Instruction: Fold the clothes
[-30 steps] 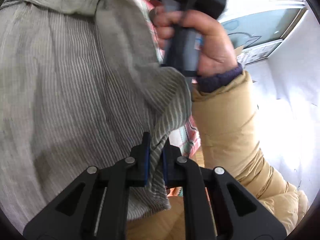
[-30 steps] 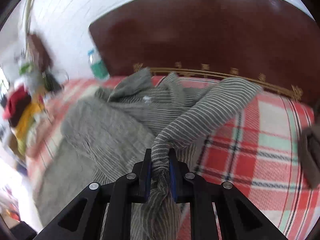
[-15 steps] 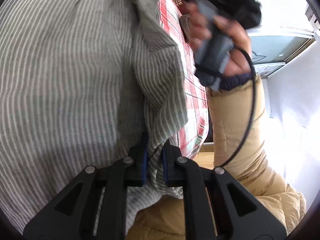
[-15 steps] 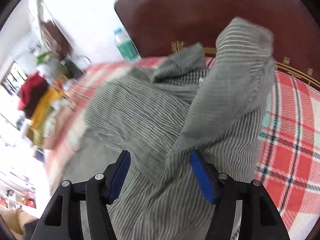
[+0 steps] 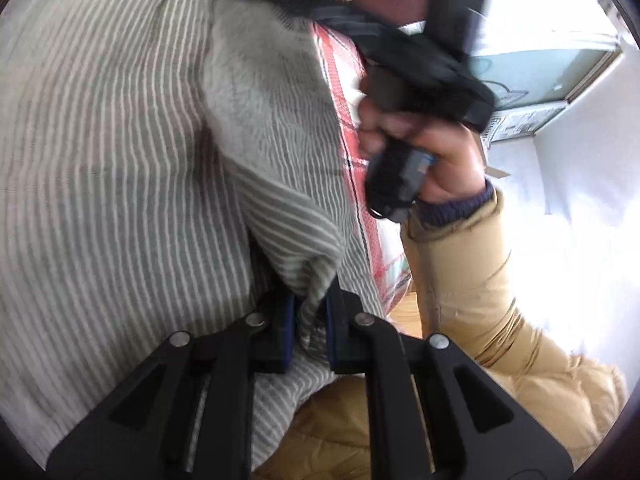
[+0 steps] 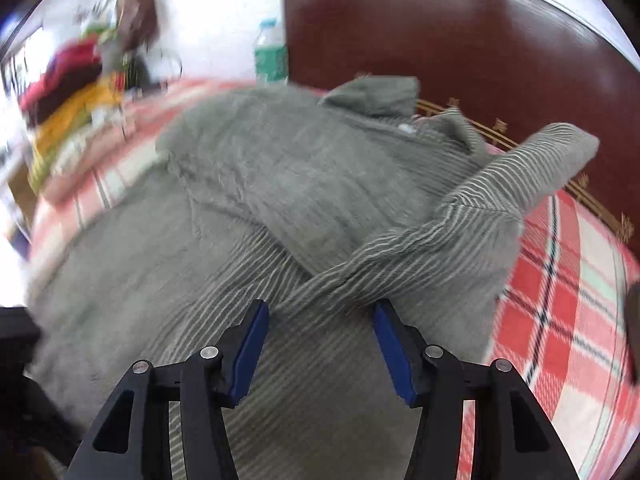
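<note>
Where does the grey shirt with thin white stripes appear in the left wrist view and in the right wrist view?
Left wrist view: the grey shirt with thin white stripes fills the left half; the left gripper pinches a fold of it.
Right wrist view: the shirt lies spread across the centre, under the open right gripper.
Shared landmark: the red checked bedsheet, right of the shirt in both.

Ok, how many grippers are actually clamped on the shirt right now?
1. The left gripper is shut on a bunched fold of the striped shirt. The right gripper hangs open above the shirt, gripping nothing.
</note>
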`<action>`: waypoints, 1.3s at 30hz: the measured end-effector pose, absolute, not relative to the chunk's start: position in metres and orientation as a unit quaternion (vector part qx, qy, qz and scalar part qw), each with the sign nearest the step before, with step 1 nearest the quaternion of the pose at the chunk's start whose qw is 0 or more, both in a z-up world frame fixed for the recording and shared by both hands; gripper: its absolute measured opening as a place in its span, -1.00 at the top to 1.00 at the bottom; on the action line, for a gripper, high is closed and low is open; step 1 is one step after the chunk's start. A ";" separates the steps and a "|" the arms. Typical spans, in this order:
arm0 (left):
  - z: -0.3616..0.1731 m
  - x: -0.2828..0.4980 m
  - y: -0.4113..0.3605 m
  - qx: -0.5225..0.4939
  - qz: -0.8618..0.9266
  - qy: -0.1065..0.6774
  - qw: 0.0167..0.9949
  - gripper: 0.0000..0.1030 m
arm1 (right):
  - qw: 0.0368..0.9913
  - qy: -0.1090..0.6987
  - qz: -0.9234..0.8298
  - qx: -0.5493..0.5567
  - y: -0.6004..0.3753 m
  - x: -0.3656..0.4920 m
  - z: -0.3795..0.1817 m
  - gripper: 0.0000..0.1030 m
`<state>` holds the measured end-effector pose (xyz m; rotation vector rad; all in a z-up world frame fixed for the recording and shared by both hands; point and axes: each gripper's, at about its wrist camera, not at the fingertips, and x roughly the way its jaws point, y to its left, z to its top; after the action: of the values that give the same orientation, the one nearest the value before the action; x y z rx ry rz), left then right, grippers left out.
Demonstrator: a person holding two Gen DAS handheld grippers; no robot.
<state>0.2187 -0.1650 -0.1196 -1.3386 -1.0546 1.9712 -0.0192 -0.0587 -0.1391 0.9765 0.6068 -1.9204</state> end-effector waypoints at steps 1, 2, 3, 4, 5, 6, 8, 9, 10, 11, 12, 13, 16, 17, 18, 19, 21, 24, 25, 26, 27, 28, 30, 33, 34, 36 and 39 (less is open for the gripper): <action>-0.112 0.230 -0.166 -0.487 0.738 -0.384 0.266 0.75 | 0.436 0.272 -0.763 0.393 -0.069 -0.013 -0.147 -0.09; -0.105 0.236 -0.171 -0.474 0.748 -0.379 0.267 0.66 | 0.438 0.281 -0.764 0.381 -0.071 -0.008 -0.147 -0.09; -0.098 0.242 -0.178 -0.461 0.760 -0.373 0.266 0.50 | 0.449 0.275 -0.756 0.389 -0.070 -0.009 -0.145 -0.09; -0.091 0.245 -0.185 -0.446 0.774 -0.365 0.264 0.42 | 0.460 0.269 -0.747 0.398 -0.070 -0.009 -0.142 -0.09; -0.087 0.245 -0.194 -0.434 0.785 -0.358 0.260 0.24 | 0.467 0.258 -0.743 0.405 -0.067 -0.010 -0.140 -0.09; -0.087 0.241 -0.204 -0.425 0.794 -0.350 0.257 0.11 | 0.473 0.251 -0.740 0.407 -0.063 -0.010 -0.138 -0.09; -0.078 0.233 -0.225 -0.410 0.811 -0.333 0.251 0.09 | 0.483 0.236 -0.736 0.412 -0.055 -0.011 -0.134 -0.09; -0.075 0.228 -0.230 -0.408 0.817 -0.325 0.247 0.09 | 0.487 0.227 -0.734 0.415 -0.050 -0.012 -0.130 -0.09; -0.076 0.227 -0.241 -0.414 0.819 -0.315 0.242 0.09 | 0.496 0.209 -0.736 0.410 -0.042 -0.014 -0.122 -0.08; -0.086 0.225 -0.251 -0.426 0.819 -0.304 0.235 0.09 | 0.506 0.187 -0.740 0.403 -0.033 -0.016 -0.113 -0.08; -0.106 0.209 -0.242 -0.442 0.818 -0.290 0.227 0.09 | 0.508 0.155 -0.752 0.391 -0.019 -0.025 -0.103 -0.08; -0.120 0.197 -0.235 -0.457 0.816 -0.279 0.220 0.09 | 0.509 0.123 -0.763 0.379 -0.005 -0.035 -0.092 -0.07; -0.133 0.180 -0.230 -0.481 0.811 -0.261 0.208 0.09 | 0.492 0.019 -0.797 0.350 0.033 -0.071 -0.068 -0.07; -0.131 0.180 -0.232 -0.477 0.812 -0.261 0.212 0.09 | 0.453 -0.017 -0.816 0.358 0.044 -0.091 -0.071 -0.10; -0.130 0.181 -0.233 -0.476 0.813 -0.259 0.213 0.09 | 0.414 -0.053 -0.832 0.365 0.056 -0.111 -0.075 -0.18; -0.130 0.182 -0.234 -0.477 0.812 -0.258 0.214 0.09 | 0.392 -0.085 -0.833 0.382 0.063 -0.129 -0.082 -0.22; -0.130 0.186 -0.233 -0.478 0.809 -0.265 0.215 0.09 | 0.366 -0.135 -0.825 0.408 0.069 -0.159 -0.096 -0.22; -0.130 0.193 -0.231 -0.479 0.805 -0.274 0.218 0.09 | 0.373 -0.121 -0.821 0.416 0.044 -0.173 -0.101 -0.19; -0.130 0.195 -0.231 -0.479 0.803 -0.278 0.219 0.09 | 0.380 -0.101 -0.821 0.415 0.028 -0.175 -0.099 0.03; -0.130 0.197 -0.230 -0.479 0.802 -0.281 0.220 0.09 | 0.386 -0.078 -0.818 0.419 0.014 -0.176 -0.098 0.21; -0.129 0.198 -0.217 -0.479 0.801 -0.284 0.221 0.09 | 0.393 -0.048 -0.816 0.421 -0.004 -0.176 -0.097 0.54; -0.127 0.199 -0.203 -0.477 0.800 -0.287 0.222 0.09 | 0.399 -0.017 -0.813 0.423 -0.022 -0.176 -0.097 0.59; -0.124 0.208 -0.207 -0.476 0.801 -0.286 0.224 0.09 | 0.409 0.050 -0.803 0.431 -0.060 -0.170 -0.102 0.61; -0.118 0.221 -0.213 -0.474 0.803 -0.282 0.224 0.09 | 0.410 0.141 -0.780 0.452 -0.101 -0.158 -0.124 0.61; -0.117 0.224 -0.215 -0.474 0.804 -0.281 0.224 0.09 | 0.410 0.164 -0.773 0.457 -0.111 -0.155 -0.133 0.61; -0.118 0.228 -0.219 -0.472 0.806 -0.280 0.224 0.09 | 0.414 0.185 -0.773 0.443 -0.114 -0.145 -0.136 0.52; -0.121 0.228 -0.225 -0.469 0.807 -0.282 0.224 0.01 | 0.438 0.141 -0.770 0.441 -0.090 -0.147 -0.118 0.36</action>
<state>0.2284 -0.2252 -0.1206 -1.2936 -0.7794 2.2269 -0.1470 -0.0901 -0.1180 1.0970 0.3506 -1.9142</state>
